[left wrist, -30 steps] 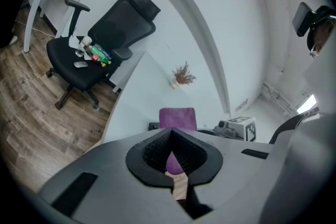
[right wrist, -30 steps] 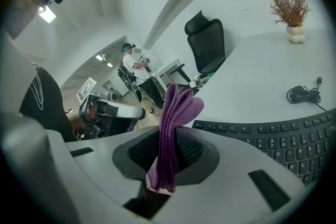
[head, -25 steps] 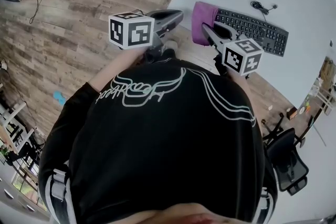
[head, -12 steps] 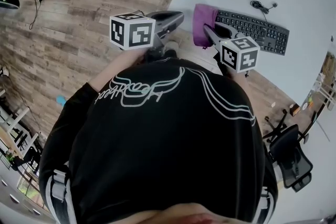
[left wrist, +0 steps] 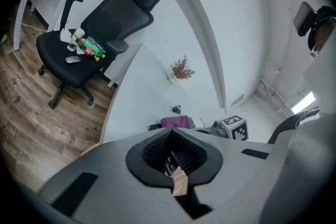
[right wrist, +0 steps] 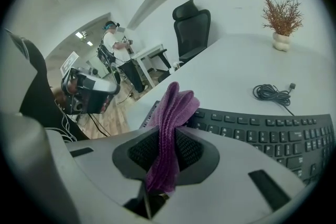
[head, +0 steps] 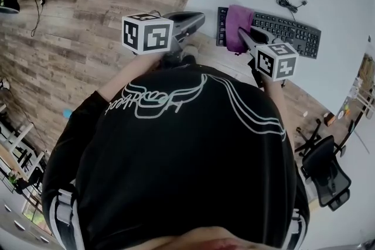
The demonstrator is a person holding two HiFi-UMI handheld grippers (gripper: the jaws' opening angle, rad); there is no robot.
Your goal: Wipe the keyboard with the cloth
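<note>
**Cloth on the keys, narrow grip, table edge close**

We note the right gripper [right wrist: 161,168] with its jaws clamped on the purple cloth [right wrist: 173,105]. The cloth is a folded bunch that stands out ahead of the tips and rests on the near end of the keyboard [right wrist: 262,131]. The left gripper [left wrist: 176,178] has its jaws together with nothing in them, and hangs off the table over the wooden floor [head: 88,3].

Risks, as we judge them:
- The cloth is pinched in a narrow band, so a keycap edge could snag it on a stroke and pull it out of the jaws.
- Nothing steadies the keyboard, so a firm sideways stroke may slide or swivel it rather than wipe it.
- Pressing low could bring the jaw tips themselves down on the keys.
- A coiled cable [right wrist: 271,93] lies beyond the keyboard, and a long stroke out that way might catch it.

Room to move:
- To the gripper's right the full run of keys is open, with bare table [right wrist: 226,65] ahead of it.
- A potted plant [right wrist: 282,21] stands far ahead, well clear.
- To the gripper's left the keyboard ends near the table's edge, then there is only floor, so the margin there is small.
- Behind the gripper the near edge also runs close.
</note>
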